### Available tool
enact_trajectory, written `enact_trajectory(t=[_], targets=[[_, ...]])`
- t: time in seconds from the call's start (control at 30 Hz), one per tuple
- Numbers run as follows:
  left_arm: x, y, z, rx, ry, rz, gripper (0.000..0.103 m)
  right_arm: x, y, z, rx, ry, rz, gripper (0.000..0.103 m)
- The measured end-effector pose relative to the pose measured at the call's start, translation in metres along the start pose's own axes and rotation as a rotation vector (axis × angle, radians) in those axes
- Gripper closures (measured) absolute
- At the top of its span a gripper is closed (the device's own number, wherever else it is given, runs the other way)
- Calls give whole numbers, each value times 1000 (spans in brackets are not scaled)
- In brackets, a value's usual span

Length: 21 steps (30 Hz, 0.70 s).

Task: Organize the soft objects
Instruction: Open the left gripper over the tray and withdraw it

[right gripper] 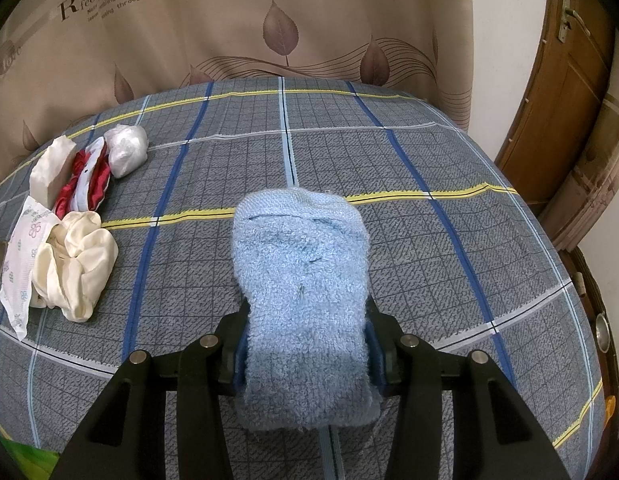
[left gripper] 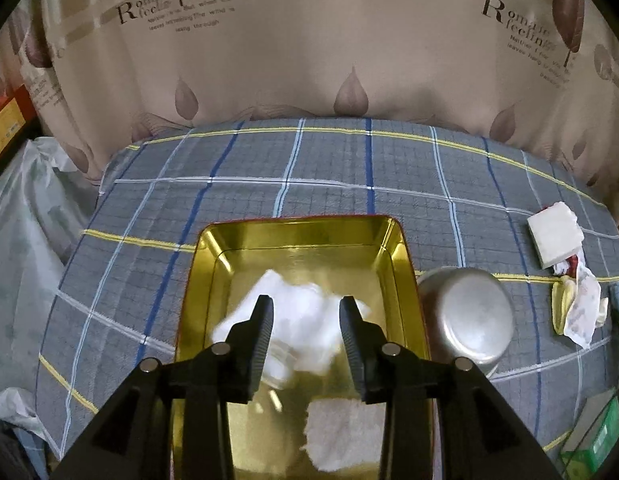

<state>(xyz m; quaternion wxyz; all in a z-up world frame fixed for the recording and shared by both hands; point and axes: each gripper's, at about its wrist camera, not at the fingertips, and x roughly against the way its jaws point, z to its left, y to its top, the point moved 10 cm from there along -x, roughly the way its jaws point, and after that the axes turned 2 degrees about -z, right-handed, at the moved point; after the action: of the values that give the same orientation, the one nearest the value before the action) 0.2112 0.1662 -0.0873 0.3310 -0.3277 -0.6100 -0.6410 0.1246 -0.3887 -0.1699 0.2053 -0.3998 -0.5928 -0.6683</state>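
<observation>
Over a gold tin tray (left gripper: 297, 226) on the plaid cloth, my left gripper (left gripper: 306, 304) stands open. A crumpled white cloth (left gripper: 305, 336), slightly blurred, lies in the tray between and below the fingers; the pads do not press on it. A white terry cloth (left gripper: 341, 432) lies at the near end of the same tray. My right gripper (right gripper: 307, 320) is shut on a folded light-blue towel (right gripper: 301, 264), which sticks out forward above the table and hides the fingertips.
An upturned metal bowl (left gripper: 465, 316) sits right of the tray. At the left in the right wrist view lie a cream scrunchie (right gripper: 77, 264), a red-and-white scrunchie (right gripper: 85, 180), a white wrapped ball (right gripper: 127, 150), a white block (right gripper: 51, 172) and a patterned packet (right gripper: 19, 264). A curtain hangs behind the table.
</observation>
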Motion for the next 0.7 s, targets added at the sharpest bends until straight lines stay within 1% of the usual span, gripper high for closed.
enact_trajectory(t=[0.1,0.17,0.27,0.37,0.47,0.53,0.57,0.6,0.63,0.7], targets=[[9,-7,6,13,-8,-8,68,0,0,-2,0,1,1,60],[16,-15,12,13,2,-11,68,0,-1,-3,1,0,0,60],[27,-30,24,-5,45,-19,68,0,0,-4,-1,2,1,60],[38,-43,36,-24,85,-43,68,-1,0,-3,1,0,2,60],[47,-55,49,-19,123,-65,68,-1,0,-4,3,-2,5,60],[49,-63,55,-4,124,-63,68,0,-1,-6,1,-2,12,60],[50,-69,60,11,125,-58,68,1,0,-5,3,-4,15,61],[50,-71,62,18,127,-58,68,1,0,-4,6,-6,17,65],[51,-74,65,27,132,-59,68,2,0,-5,6,-9,23,67],[53,-79,72,38,151,-65,68,3,1,-2,7,-10,33,70]])
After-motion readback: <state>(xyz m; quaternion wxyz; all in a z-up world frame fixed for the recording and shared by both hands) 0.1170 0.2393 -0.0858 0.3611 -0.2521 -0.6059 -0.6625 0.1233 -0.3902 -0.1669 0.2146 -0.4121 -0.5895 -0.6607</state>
